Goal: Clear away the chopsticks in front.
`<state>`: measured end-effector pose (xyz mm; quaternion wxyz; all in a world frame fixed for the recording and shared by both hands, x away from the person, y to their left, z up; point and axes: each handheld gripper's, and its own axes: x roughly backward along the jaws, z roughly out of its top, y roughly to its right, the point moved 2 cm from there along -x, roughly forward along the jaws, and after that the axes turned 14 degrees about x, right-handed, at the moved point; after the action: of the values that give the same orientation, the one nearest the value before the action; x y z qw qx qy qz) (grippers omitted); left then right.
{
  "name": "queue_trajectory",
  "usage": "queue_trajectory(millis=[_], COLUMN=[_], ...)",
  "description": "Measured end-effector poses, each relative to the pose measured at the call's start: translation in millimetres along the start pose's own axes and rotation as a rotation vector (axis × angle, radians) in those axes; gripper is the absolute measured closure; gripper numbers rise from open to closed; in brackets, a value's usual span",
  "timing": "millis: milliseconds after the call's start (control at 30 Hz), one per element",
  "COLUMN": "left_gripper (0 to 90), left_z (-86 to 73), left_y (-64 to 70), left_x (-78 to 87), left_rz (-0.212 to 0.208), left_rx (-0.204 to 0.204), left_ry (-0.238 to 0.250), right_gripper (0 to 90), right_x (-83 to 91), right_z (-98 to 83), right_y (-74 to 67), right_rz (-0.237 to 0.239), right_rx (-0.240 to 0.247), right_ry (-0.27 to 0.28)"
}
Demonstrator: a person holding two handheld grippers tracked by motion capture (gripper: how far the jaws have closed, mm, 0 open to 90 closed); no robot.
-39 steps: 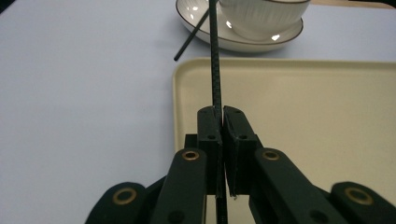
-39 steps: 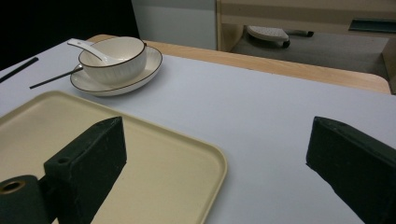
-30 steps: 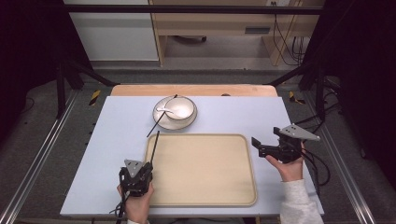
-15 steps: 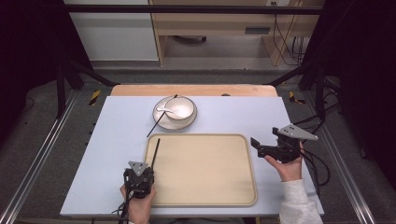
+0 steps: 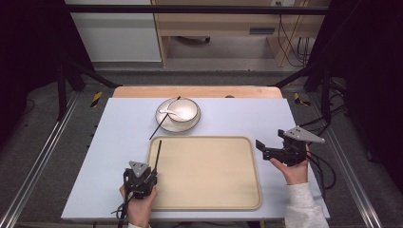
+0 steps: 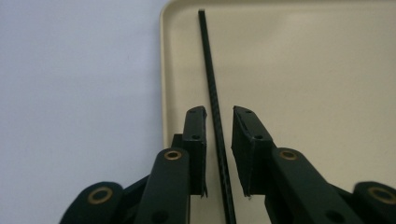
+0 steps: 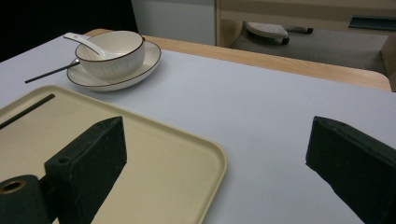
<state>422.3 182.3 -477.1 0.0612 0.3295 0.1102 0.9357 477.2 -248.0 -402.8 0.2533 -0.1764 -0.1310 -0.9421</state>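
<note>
So the pale blue table top is taking up most of the high view, with one beige tray sitting on its near half, rounded corners and a raised rim. Two hands are coming in from the bottom edge. The left hand is sitting low at the tray's near left corner, pointing the left gripper away from the person along the tray's left side. The right hand is hanging off to the right of the tray, wrist in a light sleeve, aiming the right gripper leftward toward the tray's right rim.

One plate is sitting beyond the tray with one cream, dark-rimmed bowl on it, and one white spoon is leaning in the bowl.

I'm counting two thin black sticks. One stick is lying inside the tray close to its left rim, long and straight with a fine ribbed texture. In the left gripper view the left jaws are sitting slightly apart on either side of its near end, a sliver of gap on each side, so not gripping it. The other stick is resting on the plate's edge and slanting down onto the table.

In the right gripper view the right jaws are spread wide apart and holding nothing
</note>
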Motion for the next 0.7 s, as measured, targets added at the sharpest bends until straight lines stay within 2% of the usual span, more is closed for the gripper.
queue_trajectory(millis=[100,167,233,333,400,433,500,567,633,700], left_gripper=[66.4,61.7,58.0,51.9,48.7,46.0,42.9,37.9,35.5,31.8], left_z=[14.2,24.4,35.3,51.4,61.4,66.2,74.6,82.6,90.4,98.8], left_y=[-1.5,-3.8,-5.9,-7.3,-8.7,-9.8,-11.8,-14.4,-16.7,-18.7], left_x=[3.7,5.4,7.3,7.6,4.7,2.1,-3.2,-8.3,-13.7,-19.6], left_rz=[-0.080,-0.107,-0.152,-0.177,-0.195,-0.206,-0.196,-0.209,-0.243,-0.252], left_rx=[-0.029,-0.045,-0.044,-0.092,-0.111,-0.106,-0.120,-0.107,-0.099,-0.109], left_ry=[0.044,0.065,0.089,0.116,0.120,0.101,0.101,0.079,0.080,0.074], right_gripper=[5.4,5.5,5.5,5.4,5.4,5.4,5.3,5.3,5.3,5.3], right_x=[0.0,0.4,1.0,1.3,1.2,1.0,0.5,0.2,0.2,-0.4], right_z=[0.0,-0.1,-0.4,-0.1,-0.3,-0.4,-0.4,-0.7,-1.0,-1.0], right_y=[-0.4,0.4,0.8,0.7,0.7,0.6,0.1,0.1,0.3,-0.2], right_rz=[0.000,-0.002,-0.006,-0.010,-0.011,-0.011,-0.009,-0.010,-0.010,-0.011], right_rx=[0.000,0.003,0.003,-0.001,0.004,0.005,0.005,0.008,0.013,0.010], right_ry=[-0.001,-0.001,-0.001,-0.001,-0.002,-0.003,-0.006,-0.007,-0.011,-0.012])
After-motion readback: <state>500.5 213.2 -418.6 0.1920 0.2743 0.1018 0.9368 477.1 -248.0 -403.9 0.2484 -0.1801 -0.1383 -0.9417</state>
